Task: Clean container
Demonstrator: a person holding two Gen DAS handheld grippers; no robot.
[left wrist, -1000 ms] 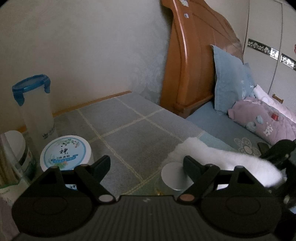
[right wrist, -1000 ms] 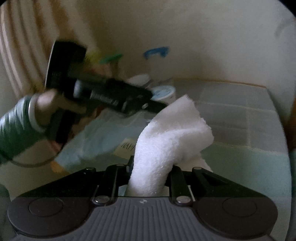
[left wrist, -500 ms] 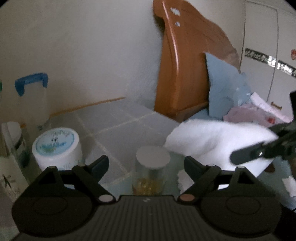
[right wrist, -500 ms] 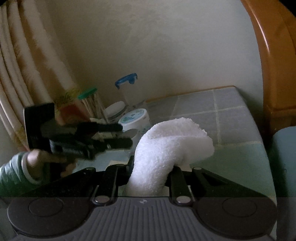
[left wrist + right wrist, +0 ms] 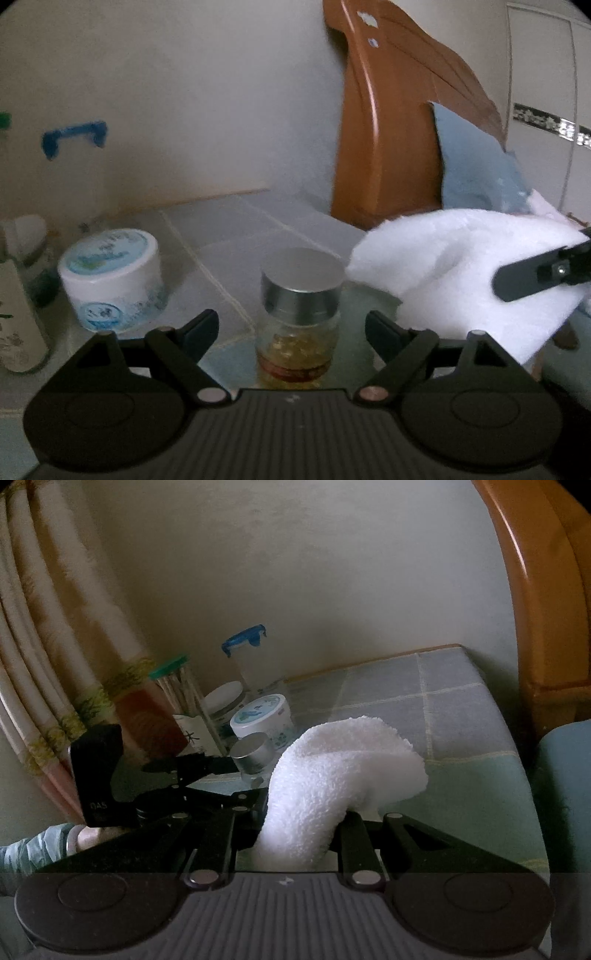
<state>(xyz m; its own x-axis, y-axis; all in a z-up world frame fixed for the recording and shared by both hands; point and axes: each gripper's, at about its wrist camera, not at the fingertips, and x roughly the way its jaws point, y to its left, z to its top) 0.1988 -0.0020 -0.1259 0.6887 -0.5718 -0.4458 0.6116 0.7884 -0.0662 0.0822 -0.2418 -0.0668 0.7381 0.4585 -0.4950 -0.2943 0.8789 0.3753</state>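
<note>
The small clear glass jar with a silver metal lid (image 5: 300, 314) stands on the grey checked tabletop (image 5: 258, 229), between the closing but untouching jaws of the left gripper (image 5: 291, 326). At two o'clock, the right gripper (image 5: 301, 823) clenches a fluffy white cloth (image 5: 332, 775). At nine o'clock stands a white round tub (image 5: 110, 277).

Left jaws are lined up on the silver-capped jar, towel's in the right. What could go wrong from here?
The left gripper jaws are closing with the glass jar between them, untouched; an off-centre squeeze could tip it toward the white tub. The towel in the right gripper droops and may snag the cap.
</note>
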